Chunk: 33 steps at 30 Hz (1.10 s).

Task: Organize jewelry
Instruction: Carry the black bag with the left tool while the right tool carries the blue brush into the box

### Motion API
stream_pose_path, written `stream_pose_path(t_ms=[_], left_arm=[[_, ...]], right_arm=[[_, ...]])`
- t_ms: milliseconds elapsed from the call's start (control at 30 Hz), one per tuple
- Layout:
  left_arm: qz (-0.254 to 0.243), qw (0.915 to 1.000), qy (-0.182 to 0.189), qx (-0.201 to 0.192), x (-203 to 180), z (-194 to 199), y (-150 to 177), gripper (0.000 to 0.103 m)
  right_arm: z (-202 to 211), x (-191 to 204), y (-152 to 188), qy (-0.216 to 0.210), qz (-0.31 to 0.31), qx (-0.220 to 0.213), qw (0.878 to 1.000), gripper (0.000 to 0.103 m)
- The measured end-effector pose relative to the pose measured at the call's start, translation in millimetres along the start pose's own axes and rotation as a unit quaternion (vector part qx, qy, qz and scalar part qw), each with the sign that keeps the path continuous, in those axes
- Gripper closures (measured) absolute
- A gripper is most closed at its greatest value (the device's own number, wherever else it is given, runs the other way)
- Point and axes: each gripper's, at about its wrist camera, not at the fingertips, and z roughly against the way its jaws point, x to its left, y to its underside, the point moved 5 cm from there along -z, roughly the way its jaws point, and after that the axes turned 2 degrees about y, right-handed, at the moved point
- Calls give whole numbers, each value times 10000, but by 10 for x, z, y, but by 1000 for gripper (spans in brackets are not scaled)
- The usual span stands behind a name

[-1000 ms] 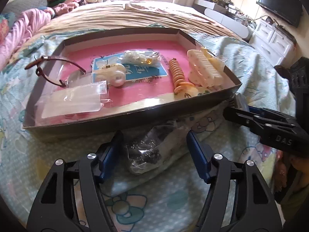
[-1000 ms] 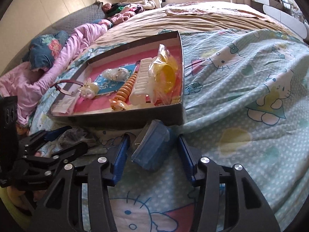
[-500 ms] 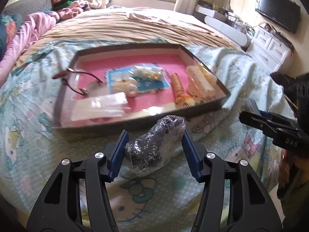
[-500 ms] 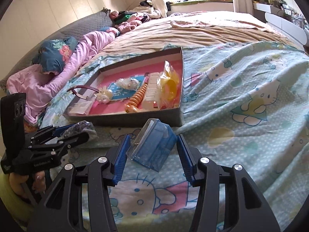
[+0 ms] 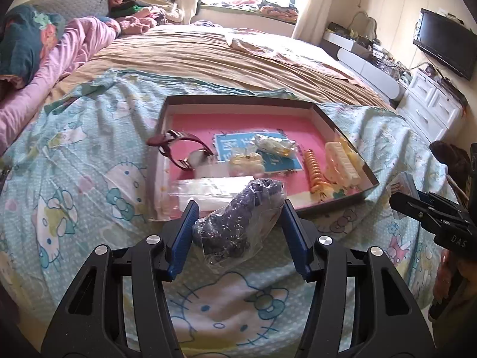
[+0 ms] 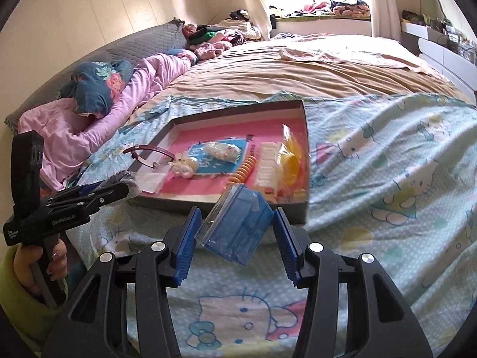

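Jewelry lies sorted in a shallow pink-floored cardboard tray (image 5: pixel 342 125) on a cartoon-cat printed bedsheet (image 5: pixel 89 179). At the tray's near edge, the left gripper (image 5: pixel 238 223), its jaws narrowed a moment ago, clamps a clear plastic bag of dark beads (image 5: pixel 238 217), lifted off the sheet and angled down. Near the tray's right corner, the right gripper (image 6: pixel 235 226) pinches a clear blue plastic case (image 6: pixel 238 226), tilted, also raised. A hand (image 6: pixel 32 262) grips the left tool's handle.
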Motion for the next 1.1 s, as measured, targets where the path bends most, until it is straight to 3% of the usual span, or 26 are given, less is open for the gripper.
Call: stream_pose_path(t_ms=[533,1100], left_arm=[[169,9998,-74,-52,249,-3,-67,55],[117,9999,-76,-59,266,-124,-222,55]], right_arm=[[-272,380,-217,-81,342,-9,9994,55],[-475,429,-463,5,457,-154,9988,55]])
